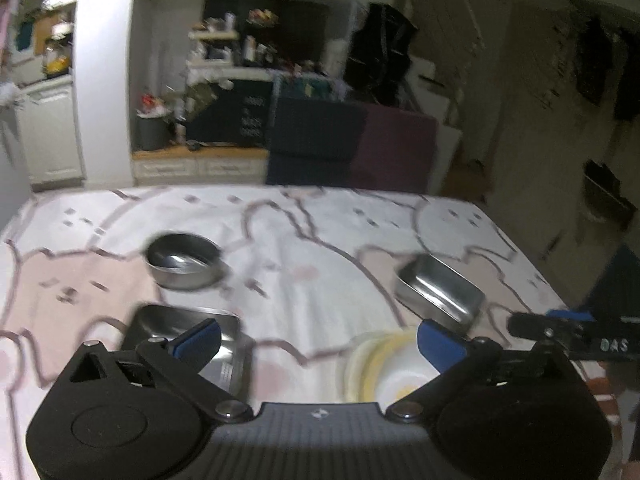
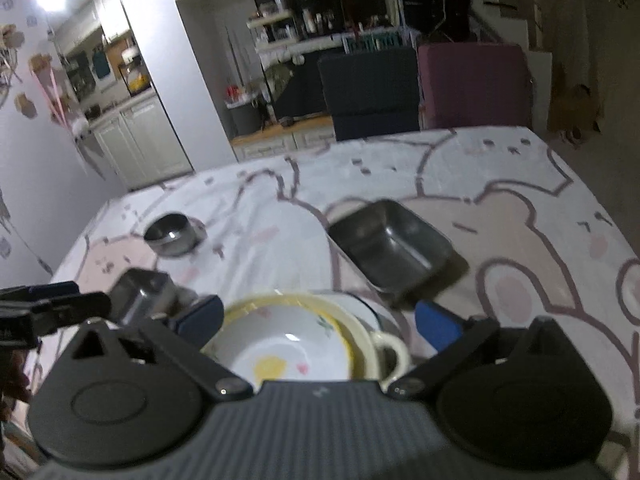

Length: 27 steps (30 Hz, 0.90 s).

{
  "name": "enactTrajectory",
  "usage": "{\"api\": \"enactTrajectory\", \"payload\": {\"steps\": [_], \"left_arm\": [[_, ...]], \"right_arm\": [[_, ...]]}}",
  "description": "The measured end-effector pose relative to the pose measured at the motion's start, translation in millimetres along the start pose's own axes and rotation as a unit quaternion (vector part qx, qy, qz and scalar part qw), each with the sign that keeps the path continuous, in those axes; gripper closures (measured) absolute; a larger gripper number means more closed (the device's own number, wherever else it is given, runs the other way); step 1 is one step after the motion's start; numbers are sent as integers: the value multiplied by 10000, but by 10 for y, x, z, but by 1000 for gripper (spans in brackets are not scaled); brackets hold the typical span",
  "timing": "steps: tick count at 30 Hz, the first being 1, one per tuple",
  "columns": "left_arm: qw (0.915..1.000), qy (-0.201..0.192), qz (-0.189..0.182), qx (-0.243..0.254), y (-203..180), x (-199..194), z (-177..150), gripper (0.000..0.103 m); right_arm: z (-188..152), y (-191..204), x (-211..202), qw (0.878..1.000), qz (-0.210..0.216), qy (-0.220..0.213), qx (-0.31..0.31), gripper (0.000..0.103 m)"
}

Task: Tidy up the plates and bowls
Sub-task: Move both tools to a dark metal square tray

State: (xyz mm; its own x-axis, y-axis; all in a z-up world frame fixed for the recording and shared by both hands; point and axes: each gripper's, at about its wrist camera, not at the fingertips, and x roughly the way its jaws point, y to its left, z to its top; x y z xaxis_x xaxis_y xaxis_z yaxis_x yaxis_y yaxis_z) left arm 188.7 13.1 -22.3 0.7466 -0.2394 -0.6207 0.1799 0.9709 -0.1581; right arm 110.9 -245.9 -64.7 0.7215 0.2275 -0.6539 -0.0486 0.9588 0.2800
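A round steel bowl (image 1: pixel 184 261) stands on the table cloth; it also shows in the right wrist view (image 2: pixel 173 234). A rectangular steel tray (image 1: pixel 438 290) sits at the right, and shows larger in the right wrist view (image 2: pixel 390 248). A second steel tray (image 1: pixel 224 344) lies under my left gripper's left finger. A stack of white and yellow ceramic bowls (image 2: pixel 288 344) with a handled cup (image 2: pixel 390 354) sits below my right gripper (image 2: pixel 318 322), which is open and empty. The stack shows in the left wrist view (image 1: pixel 384 372). My left gripper (image 1: pixel 318 340) is open and empty.
The table (image 2: pixel 500 184) wears a pink and white bear-print cloth. A dark blue chair (image 2: pixel 370 88) and a maroon chair (image 2: pixel 472 84) stand at its far edge. Kitchen cabinets and cluttered shelves lie beyond. The right gripper's tip (image 1: pixel 560 326) shows at the left view's right edge.
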Motion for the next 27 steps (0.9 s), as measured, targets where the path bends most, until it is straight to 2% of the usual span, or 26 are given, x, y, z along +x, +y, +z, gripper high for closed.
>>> {"api": "enactTrajectory", "payload": {"steps": [4, 11, 15, 16, 17, 20, 22, 24, 26, 27], "left_arm": [[9993, -176, 326, -71, 272, -44, 136, 0], [9962, -160, 818, -247, 840, 60, 270, 0], [9956, -110, 793, -476, 1156, 149, 299, 3], [9957, -71, 760, -532, 1227, 179, 301, 5], [9958, -32, 706, -580, 1287, 210, 297, 11], [9955, 174, 605, -709, 1428, 337, 263, 27], [9947, 362, 592, -760, 1503, 456, 227, 36], [9934, 589, 596, -778, 1572, 577, 183, 45], [9914, 813, 634, -806, 1636, 704, 129, 50], [9904, 908, 662, -804, 1663, 765, 98, 53]], "right_arm": [[82, 178, 102, 9996, 209, -166, -28, 0], [257, 588, 432, 9975, 629, -260, 164, 0], [362, 855, 712, 9934, 1096, 103, 326, 1], [374, 918, 794, 9920, 1186, 233, 370, 1], [389, 982, 882, 9910, 1231, 368, 382, 1], [413, 1131, 1167, 9871, 1290, 841, 447, 15], [357, 1211, 1331, 9825, 1331, 1171, 576, 36], [288, 1258, 1504, 9758, 1348, 1541, 763, 43], [214, 1304, 1676, 9688, 1340, 1868, 926, 52], [183, 1322, 1730, 9659, 1353, 1972, 989, 59]]}}
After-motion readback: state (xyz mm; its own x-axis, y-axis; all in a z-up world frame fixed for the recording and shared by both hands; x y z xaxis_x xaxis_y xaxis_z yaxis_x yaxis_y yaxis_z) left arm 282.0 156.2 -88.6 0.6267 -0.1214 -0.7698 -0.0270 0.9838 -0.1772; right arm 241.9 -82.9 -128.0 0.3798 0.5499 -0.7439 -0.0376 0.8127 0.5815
